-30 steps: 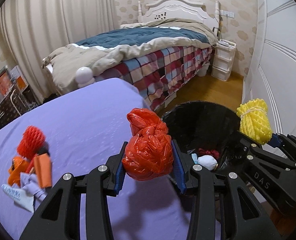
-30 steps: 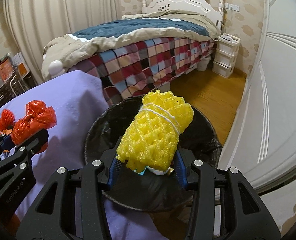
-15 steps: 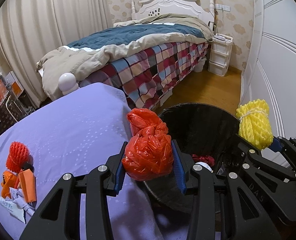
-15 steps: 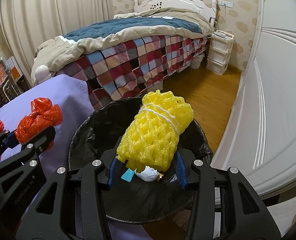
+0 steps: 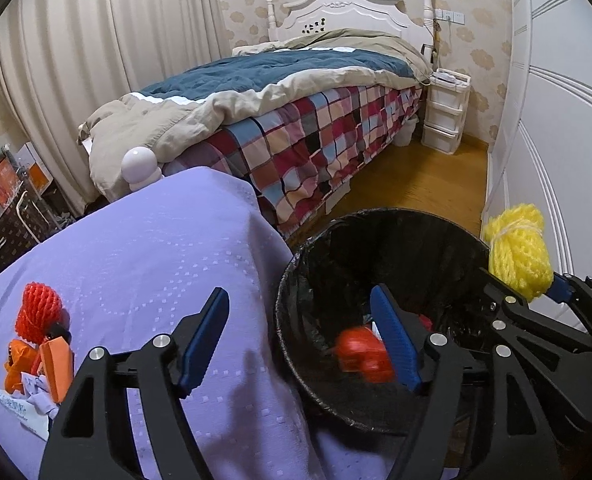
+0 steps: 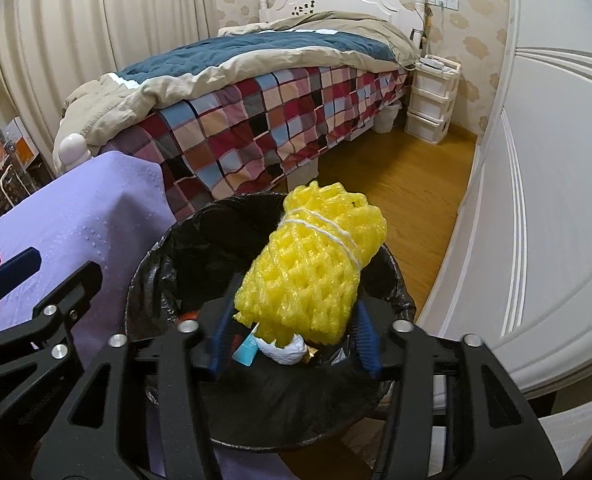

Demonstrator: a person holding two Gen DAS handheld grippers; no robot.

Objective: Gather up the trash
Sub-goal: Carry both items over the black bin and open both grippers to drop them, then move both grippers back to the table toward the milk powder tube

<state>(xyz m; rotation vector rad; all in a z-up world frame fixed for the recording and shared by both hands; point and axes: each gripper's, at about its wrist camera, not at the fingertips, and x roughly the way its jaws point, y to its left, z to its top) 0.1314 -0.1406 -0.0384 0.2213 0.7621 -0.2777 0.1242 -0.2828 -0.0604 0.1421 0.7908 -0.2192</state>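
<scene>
My left gripper (image 5: 297,294) stands open over the near rim of the black-lined bin (image 5: 292,280), its jaws still opening and nothing between them. The red plastic bag (image 5: 361,354), blurred, drops inside the bin below it. In the right wrist view a yellow foam net (image 6: 315,272) tied with white string sits between the pads of my right gripper (image 6: 296,304), above the bin (image 6: 148,264). Those jaws are opening, but the net still rests against the pads. On the purple cloth (image 5: 144,248) lie a red foam net (image 5: 38,312), orange scraps (image 5: 56,360) and a white wrapper (image 5: 20,412).
A bed with a plaid cover (image 5: 315,148) stands behind the bin. White wardrobe doors (image 5: 555,140) close off the right side. A white drawer unit (image 5: 443,116) sits by the headboard. Boxes and a rack (image 5: 4,200) stand at the far left. Wooden floor (image 5: 415,184) runs between bed and wardrobe.
My left jaws have opened and the red bag has dropped out of them into the bin. Both grippers shifted over the bin. The right jaws have widened a little around the yellow net.
</scene>
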